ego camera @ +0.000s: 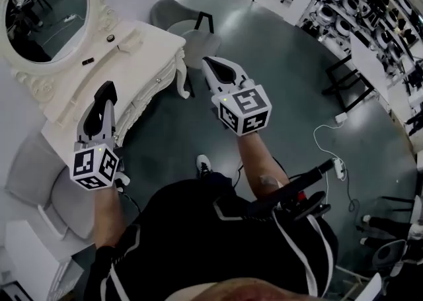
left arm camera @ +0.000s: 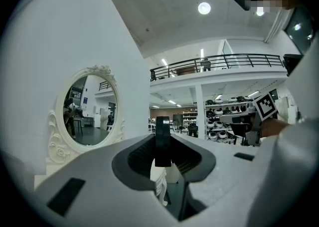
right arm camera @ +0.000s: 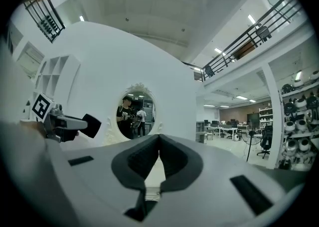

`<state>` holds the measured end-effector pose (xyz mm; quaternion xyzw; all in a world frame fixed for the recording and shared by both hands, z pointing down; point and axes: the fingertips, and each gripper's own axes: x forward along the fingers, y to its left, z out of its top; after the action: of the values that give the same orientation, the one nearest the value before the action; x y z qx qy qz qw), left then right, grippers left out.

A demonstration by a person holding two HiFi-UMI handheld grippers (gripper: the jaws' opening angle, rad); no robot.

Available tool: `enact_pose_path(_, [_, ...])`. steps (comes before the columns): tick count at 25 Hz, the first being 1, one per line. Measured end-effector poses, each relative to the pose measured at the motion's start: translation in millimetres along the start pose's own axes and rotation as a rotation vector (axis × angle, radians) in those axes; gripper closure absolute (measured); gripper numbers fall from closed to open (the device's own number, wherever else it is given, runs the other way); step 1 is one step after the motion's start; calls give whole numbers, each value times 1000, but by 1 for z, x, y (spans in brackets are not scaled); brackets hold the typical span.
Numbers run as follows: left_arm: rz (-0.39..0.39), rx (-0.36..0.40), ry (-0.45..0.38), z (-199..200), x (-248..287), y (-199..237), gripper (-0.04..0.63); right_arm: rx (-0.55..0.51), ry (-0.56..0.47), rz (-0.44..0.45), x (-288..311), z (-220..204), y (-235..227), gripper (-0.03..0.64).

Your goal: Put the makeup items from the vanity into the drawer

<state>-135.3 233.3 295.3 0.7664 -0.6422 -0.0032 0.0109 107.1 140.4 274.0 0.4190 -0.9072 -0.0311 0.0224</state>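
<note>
The white vanity (ego camera: pixel 155 51) with its oval mirror (ego camera: pixel 46 8) stands at the upper left of the head view. On its top lie a small round item (ego camera: pixel 110 38), a cream oblong item (ego camera: pixel 130 43) and a small black item (ego camera: pixel 88 61). My left gripper (ego camera: pixel 104 96) hovers over the vanity's near end, shut on a flat black item (left arm camera: pixel 162 141) that stands up between its jaws. My right gripper (ego camera: pixel 210 63) is held over the floor right of the vanity, shut with nothing in it (right arm camera: pixel 159 138). The drawer fronts (ego camera: pixel 142 104) look closed.
A grey stool (ego camera: pixel 182 22) stands past the vanity's far end and a grey chair (ego camera: pixel 33 174) sits at the lower left. Cables and a power strip (ego camera: pixel 337 161) lie on the dark floor to the right. Shelves of gear (ego camera: pixel 357 8) line the far right.
</note>
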Motion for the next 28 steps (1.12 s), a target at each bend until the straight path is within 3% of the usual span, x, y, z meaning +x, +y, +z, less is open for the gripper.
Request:
enact_pose_path(15, [99, 15, 38, -4, 133, -3, 502, -1, 19, 130, 101, -21, -100, 612])
enact_pose_path(28, [176, 39, 106, -24, 207, -1, 502, 31, 19, 219, 157, -43, -157, 612])
